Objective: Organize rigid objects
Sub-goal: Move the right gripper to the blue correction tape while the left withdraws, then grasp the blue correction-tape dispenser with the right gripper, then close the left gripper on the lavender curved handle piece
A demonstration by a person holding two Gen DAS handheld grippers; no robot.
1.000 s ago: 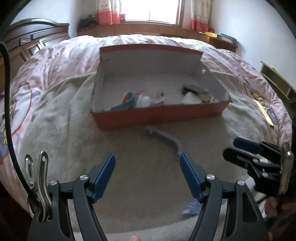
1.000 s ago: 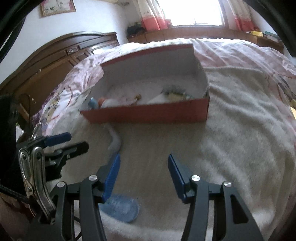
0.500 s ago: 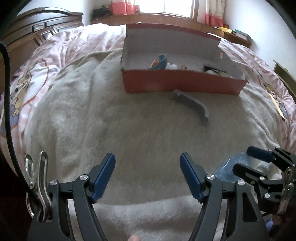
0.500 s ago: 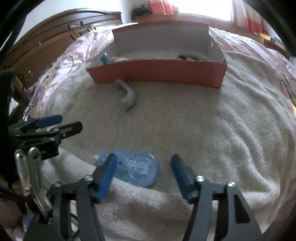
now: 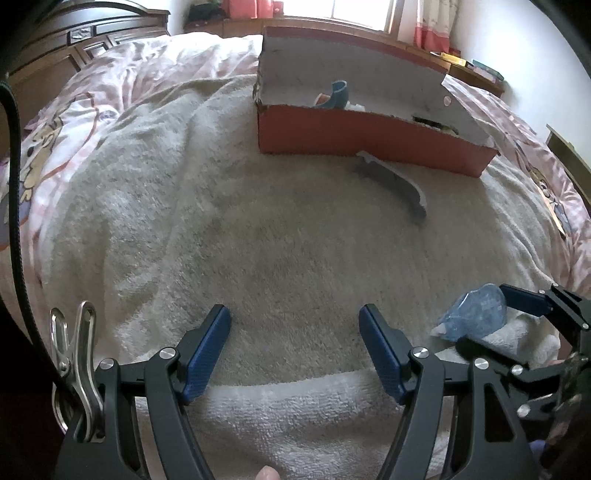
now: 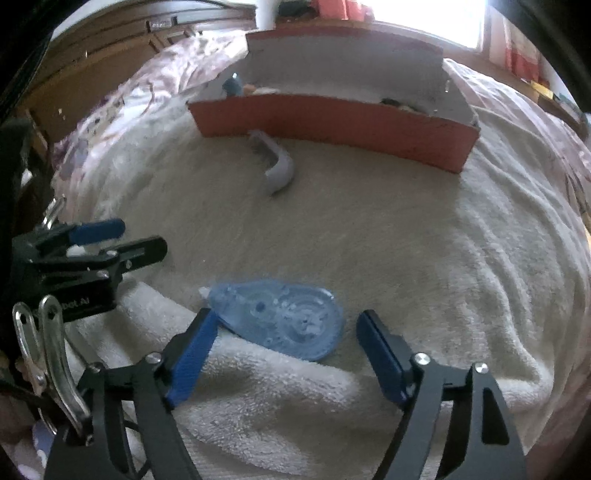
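A translucent blue correction-tape dispenser (image 6: 284, 319) lies flat on the cream towel (image 6: 369, 236). My right gripper (image 6: 286, 325) is open, its blue pads either side of the dispenser; it is also in the left wrist view (image 5: 471, 314). My left gripper (image 5: 295, 321) is open and empty over bare towel, and shows in the right wrist view (image 6: 122, 240). A grey curved plastic piece (image 5: 399, 182) lies in front of an orange shoebox (image 5: 369, 136) holding several small items, among them a teal piece (image 5: 338, 94).
The towel covers a bed with a pink cartoon quilt (image 5: 74, 122). A dark wooden headboard (image 5: 74, 40) stands at the left. A window ledge (image 5: 369, 31) with clutter runs behind the box. The towel's folded front hem (image 6: 258, 387) lies under my grippers.
Both grippers have pulled back from the box toward the towel's front edge. The right gripper has come down so the blue dispenser now lies between its open pads.
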